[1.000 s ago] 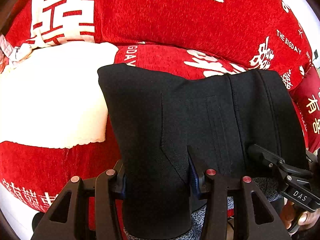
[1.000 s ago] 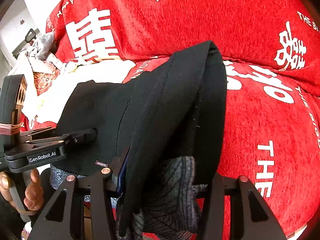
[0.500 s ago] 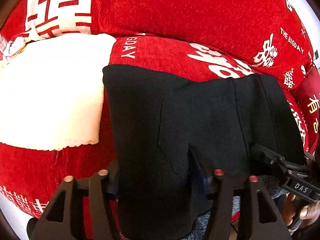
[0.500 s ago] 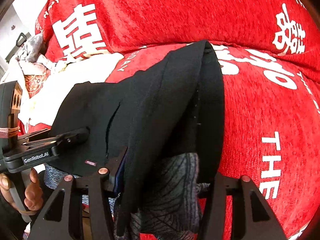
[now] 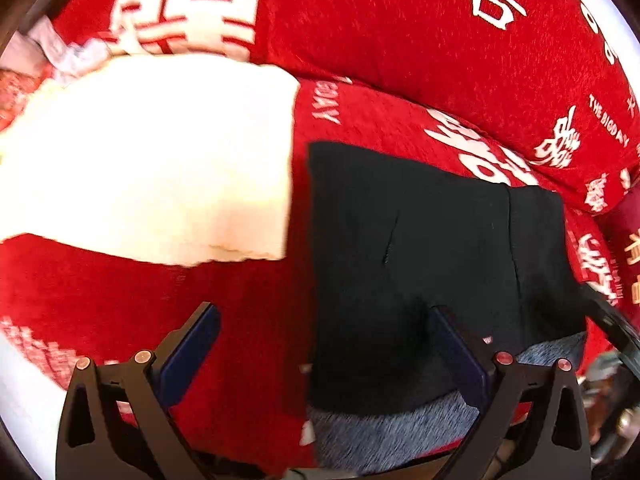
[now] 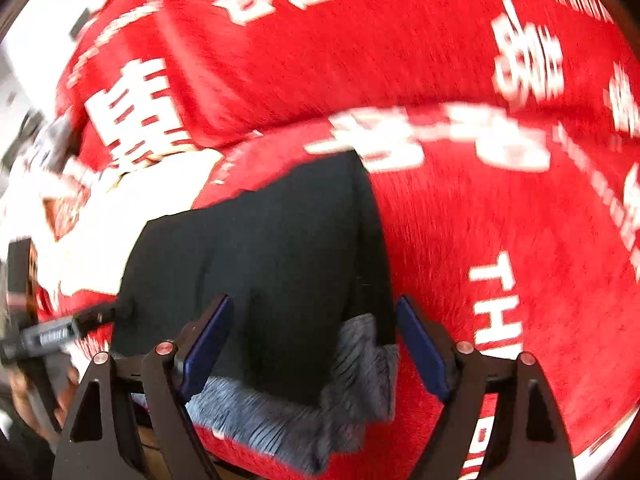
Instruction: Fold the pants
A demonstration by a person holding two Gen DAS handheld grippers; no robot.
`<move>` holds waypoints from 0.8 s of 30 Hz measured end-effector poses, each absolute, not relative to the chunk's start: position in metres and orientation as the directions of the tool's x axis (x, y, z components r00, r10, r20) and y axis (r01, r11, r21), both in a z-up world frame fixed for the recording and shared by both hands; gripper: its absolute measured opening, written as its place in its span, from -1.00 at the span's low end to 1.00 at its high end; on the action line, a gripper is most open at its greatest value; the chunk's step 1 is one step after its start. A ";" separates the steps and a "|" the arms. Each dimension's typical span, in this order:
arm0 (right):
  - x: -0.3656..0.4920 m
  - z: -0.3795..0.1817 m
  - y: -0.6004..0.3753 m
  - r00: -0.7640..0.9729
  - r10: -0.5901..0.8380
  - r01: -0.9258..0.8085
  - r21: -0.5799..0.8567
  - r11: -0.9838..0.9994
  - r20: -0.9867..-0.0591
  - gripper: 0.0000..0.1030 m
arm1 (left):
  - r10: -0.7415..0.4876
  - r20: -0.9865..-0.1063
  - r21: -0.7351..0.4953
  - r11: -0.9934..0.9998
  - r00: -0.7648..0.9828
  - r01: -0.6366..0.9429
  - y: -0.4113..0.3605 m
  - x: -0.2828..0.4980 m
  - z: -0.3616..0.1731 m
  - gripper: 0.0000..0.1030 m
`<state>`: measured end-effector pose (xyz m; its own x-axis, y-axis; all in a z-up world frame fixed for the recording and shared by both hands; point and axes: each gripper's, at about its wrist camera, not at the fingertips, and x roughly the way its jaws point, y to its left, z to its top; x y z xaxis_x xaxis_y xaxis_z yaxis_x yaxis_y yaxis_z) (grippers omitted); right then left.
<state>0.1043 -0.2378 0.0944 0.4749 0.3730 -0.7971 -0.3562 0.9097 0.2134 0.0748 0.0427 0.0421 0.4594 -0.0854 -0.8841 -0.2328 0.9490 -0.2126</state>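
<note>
while the red cover (image 5: 400, 40) spreads under everything and a white cloth (image 5: 152, 160) lies beside them, the folded black pants (image 5: 420, 240) rest flat on it, grey lining showing at the near edge. the risk is a gripper snagging that edge while backing off and dragging the fold open. the left gripper (image 5: 324, 344) and right gripper (image 6: 312, 340) both point steeply down, jaws just spread wide, gripping nothing.
</note>
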 end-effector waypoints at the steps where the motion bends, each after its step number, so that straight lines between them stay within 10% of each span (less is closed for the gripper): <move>1: 0.096 0.101 -0.230 0.481 0.383 -0.397 0.193 0.897 -0.789 0.74 | -0.072 -0.880 -0.201 0.952 0.469 -0.231 0.040 0.070 0.046 1.00; 24: 0.095 0.104 -0.199 0.458 0.436 -0.544 0.143 0.827 -0.775 0.94 | -0.048 -0.885 -0.172 0.958 0.464 -0.229 0.025 0.075 0.054 1.00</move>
